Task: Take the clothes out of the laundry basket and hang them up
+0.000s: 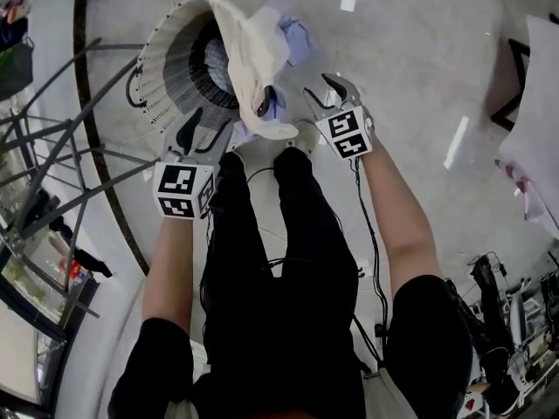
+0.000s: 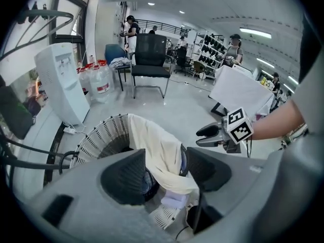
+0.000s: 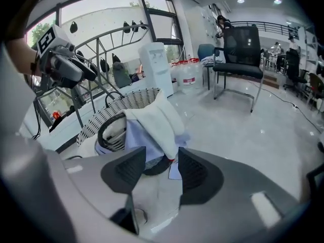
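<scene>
On the grey floor [image 1: 419, 51], the basket's [image 1: 166, 68] cream cloth [image 1: 249, 46] lies just below the open left gripper [image 1: 225, 120]; the right gripper [image 1: 325, 92] is open too.

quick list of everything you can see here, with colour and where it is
white slatted plastic laundry basket: one, on the floor ahead of the person's feet
cream cloth: one, draped over the basket rim
pale lilac garment: one, in the basket under the cream cloth
tubular metal drying rack: one, dark grey, left of the basket
water dispenser: one, white, beyond the basket
water bottles: several, clear with red caps, beside the dispenser
office chair: one, black, mid-room
person's legs: two, black trousers
left claw: grey, open, empty, over the basket
right claw: grey, open, empty, over the basket
</scene>
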A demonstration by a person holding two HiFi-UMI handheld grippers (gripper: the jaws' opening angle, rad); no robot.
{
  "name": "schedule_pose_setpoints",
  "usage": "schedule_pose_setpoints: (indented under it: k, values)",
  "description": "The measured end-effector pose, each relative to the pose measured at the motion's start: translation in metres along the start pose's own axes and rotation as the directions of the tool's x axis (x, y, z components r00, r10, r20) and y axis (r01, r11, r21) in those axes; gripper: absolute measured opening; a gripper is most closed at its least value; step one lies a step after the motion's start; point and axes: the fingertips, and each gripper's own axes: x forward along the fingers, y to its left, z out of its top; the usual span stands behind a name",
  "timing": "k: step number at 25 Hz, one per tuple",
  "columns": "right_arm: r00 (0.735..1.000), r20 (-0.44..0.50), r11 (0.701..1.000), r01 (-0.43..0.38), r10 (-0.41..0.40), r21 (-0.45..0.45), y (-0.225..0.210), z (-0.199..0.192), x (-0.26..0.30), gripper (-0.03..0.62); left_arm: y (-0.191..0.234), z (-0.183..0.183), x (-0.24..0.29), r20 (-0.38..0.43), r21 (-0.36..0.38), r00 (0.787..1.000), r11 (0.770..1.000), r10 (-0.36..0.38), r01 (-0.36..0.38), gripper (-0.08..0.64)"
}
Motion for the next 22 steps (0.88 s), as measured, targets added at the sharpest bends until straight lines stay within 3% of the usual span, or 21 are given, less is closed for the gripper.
schedule_pose_setpoints:
  k: [6, 12, 17, 19, 22]
  values:
    - [0.996, -0.069, 0.996, -0.055, 0.05, -0.067, -0.005, -0.014, 0.058, 0.209, 0.008, -0.014, 0.018, -0.007, -0.038, 1.0, 0.999, 0.013, -0.013, 0.264]
    - [0.99, -0.12, 0.996, -0.075, 0.069, -0.048, -0.012, -0.032, 0.11, 0.215, 0.02, -0.028, 0.032, -0.014, -0.057, 1.0, 0.998, 0.026, -0.027, 0.268]
    - [0.991, -0.106, 0.995, -0.09, 0.085, -0.042, -0.006, -0.029, 0.141, 0.209, 0.034, -0.043, 0.031, -0.014, -0.086, 0.999, 0.995, 0.047, -0.049, 0.268]
    - [0.995, -0.071, 0.997, -0.076, 0.074, -0.023, -0.008, -0.02, 0.147, 0.158, 0.039, -0.045, 0.03, -0.009, -0.099, 0.999, 0.994, 0.053, -0.054, 0.268]
    - [0.999, 0.0, 0.999, -0.035, 0.035, -0.012, -0.014, 0.0, 0.148, 0.023, 0.044, -0.046, 0.027, 0.001, -0.111, 0.999, 0.992, 0.055, -0.054, 0.267]
